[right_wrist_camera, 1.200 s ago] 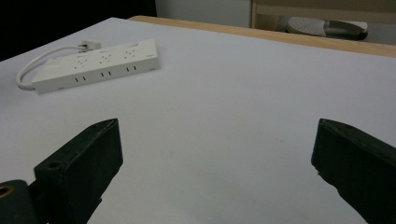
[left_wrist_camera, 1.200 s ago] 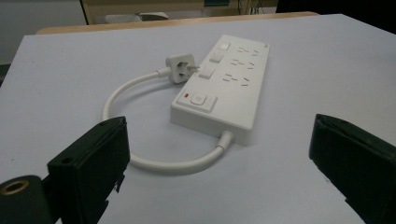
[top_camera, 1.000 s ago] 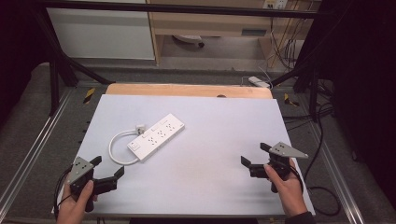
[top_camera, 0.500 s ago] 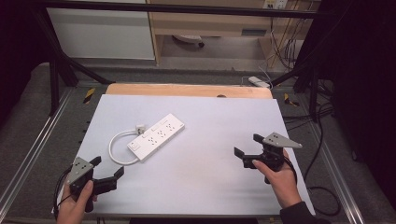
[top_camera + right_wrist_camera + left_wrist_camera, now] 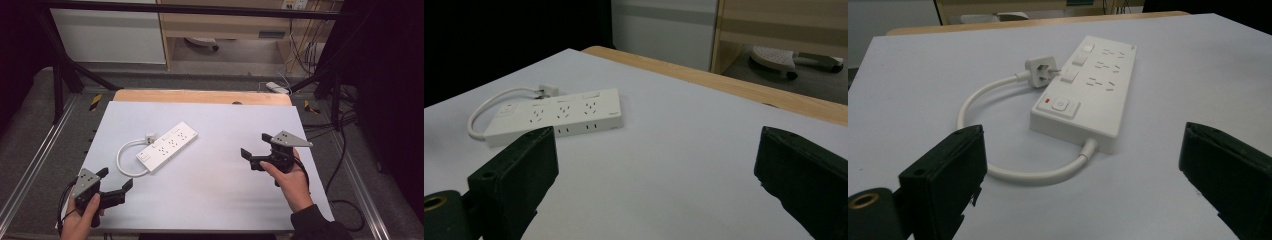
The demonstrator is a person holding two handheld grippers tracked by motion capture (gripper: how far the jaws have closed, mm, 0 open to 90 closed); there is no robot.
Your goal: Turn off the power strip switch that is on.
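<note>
The white power strip (image 5: 167,147) lies on the table (image 5: 215,200), its cable looped. The left gripper (image 5: 114,186) and the right gripper (image 5: 251,156) are both spread wide, holding nothing.

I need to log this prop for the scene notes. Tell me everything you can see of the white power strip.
The power strip is a flat white block that looks like plastic, lying face up at an angle on the pale table, left of centre. Its face has socket rows, small rocker switches and a main button beside a red mark. A short white cable loops from one end to its plug, which lies beside the strip. No claw touches it.
</note>
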